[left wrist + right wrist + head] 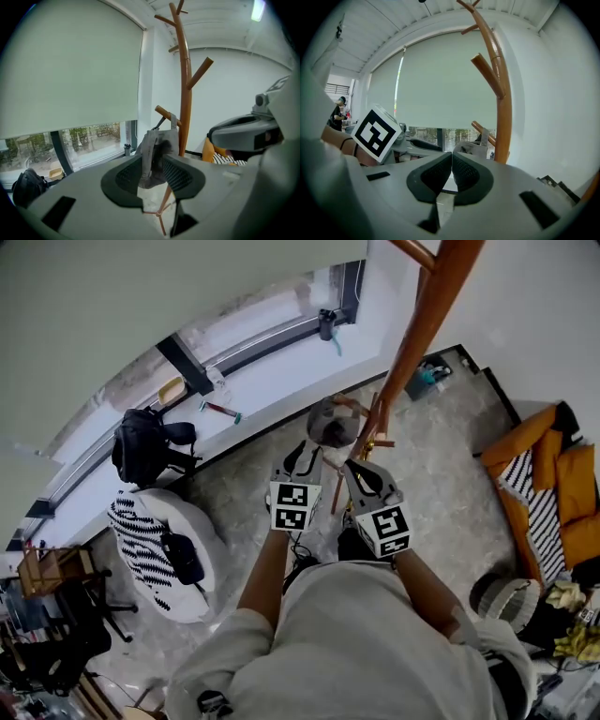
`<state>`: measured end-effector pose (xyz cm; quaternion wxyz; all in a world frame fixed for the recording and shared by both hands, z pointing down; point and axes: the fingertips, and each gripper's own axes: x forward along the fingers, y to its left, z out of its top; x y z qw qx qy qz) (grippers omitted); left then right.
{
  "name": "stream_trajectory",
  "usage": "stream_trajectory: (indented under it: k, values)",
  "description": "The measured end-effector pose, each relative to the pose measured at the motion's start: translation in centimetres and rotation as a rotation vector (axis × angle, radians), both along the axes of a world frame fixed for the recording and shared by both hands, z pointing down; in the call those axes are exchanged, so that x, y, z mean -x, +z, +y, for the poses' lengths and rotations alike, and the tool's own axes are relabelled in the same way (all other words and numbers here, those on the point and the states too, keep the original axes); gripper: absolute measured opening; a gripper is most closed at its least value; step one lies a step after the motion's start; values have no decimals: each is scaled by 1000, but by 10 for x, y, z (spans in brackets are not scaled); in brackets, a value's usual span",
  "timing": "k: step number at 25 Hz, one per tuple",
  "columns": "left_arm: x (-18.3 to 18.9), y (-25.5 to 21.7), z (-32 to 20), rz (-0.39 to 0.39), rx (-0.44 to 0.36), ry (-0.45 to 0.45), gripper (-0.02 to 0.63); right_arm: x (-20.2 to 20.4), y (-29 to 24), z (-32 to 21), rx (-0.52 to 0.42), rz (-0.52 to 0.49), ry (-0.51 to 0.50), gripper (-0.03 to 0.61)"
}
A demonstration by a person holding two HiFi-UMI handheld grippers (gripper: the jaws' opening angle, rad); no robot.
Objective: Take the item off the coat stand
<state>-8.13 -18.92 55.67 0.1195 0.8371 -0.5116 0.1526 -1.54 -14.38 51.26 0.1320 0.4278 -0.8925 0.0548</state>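
A grey cloth item (pixel 330 423) hangs by its strap from a low peg (pixel 166 114) of the wooden coat stand (pixel 422 324). In the left gripper view the grey item (pixel 157 150) droops between the spread jaws of my left gripper (pixel 152 173), whose pads stand apart from each other and do not clearly press on it. From the head view the left gripper (pixel 309 454) reaches up to the item from below. My right gripper (pixel 361 465) sits just beside it near the stand's trunk; its jaws (pixel 451 171) are shut with nothing between them. The item (pixel 471 149) shows beyond them.
A white pouf with a zebra-striped cloth (pixel 159 549) stands at the left. A black backpack (pixel 141 442) rests on the window ledge. Orange cushions (pixel 553 474) and a round basket (pixel 511 596) lie at the right. The stand's feet spread over the marble floor (pixel 244 493).
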Motion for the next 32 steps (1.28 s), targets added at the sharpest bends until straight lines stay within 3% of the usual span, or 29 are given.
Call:
stream_trajectory:
  k: [5,14,26,27,29,32]
  values:
    - [-11,17,-22,-12,29,71,154,-12,-2,-2,-19,8,84,6]
    - [-19,28,-51,-46,47,76,169,-38,-2,-3,-22,28,152,6]
    - [-38,38,-60,-80,59,74,170,-44,4,-7,-10,23,121,6]
    - [-37,39,-61,-89,53,72,165,-42,4,-9,-11,22,114,6]
    - [-34,36,-61,-114,21,65,28,-39,3,-11,-10,18,101,6]
    - [-28,27,-61,-129,-2,44,25,-37,4,-11,-5,12,88,6]
